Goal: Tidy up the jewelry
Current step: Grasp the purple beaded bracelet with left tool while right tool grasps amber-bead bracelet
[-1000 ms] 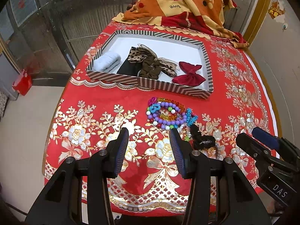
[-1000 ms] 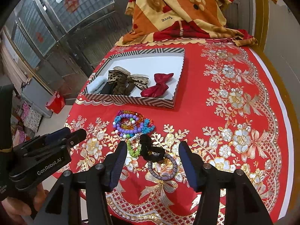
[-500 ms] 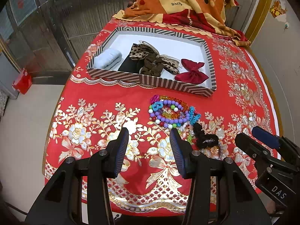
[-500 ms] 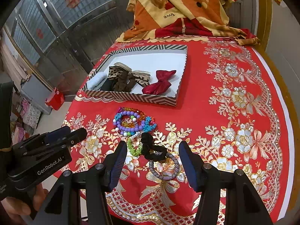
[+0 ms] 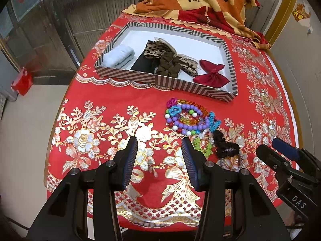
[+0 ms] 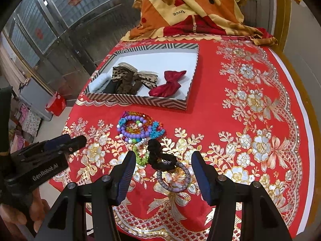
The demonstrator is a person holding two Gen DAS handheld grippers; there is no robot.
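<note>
The left gripper [image 5: 159,140] hangs at the bottom centre of its own view with its fingers [image 5: 130,156] released, only the red flowered cloth of the tabletop [image 5: 112,108] showing between them. In the right wrist view the right gripper [image 6: 162,158] also has its fingers [image 6: 200,172] spread apart and grips nothing; seen between them, low in the frame, lie a black scrunchie [image 6: 158,156] and a grey braided hair tie [image 6: 173,177], which touch each other on the cloth. Just left of the scrunchie sits a green bead bracelet [image 6: 140,156], and above it, near the middle of the frame, a pile of coloured bead bracelets [image 6: 138,128]. A striped tray [image 6: 140,100] in the upper middle holds a dark red bow [image 6: 168,84], a leopard-print bow [image 6: 132,76] and a pale fluffy band [image 6: 98,84]. A folded orange blanket [image 6: 190,8] lies beyond the tray at the top.
</note>
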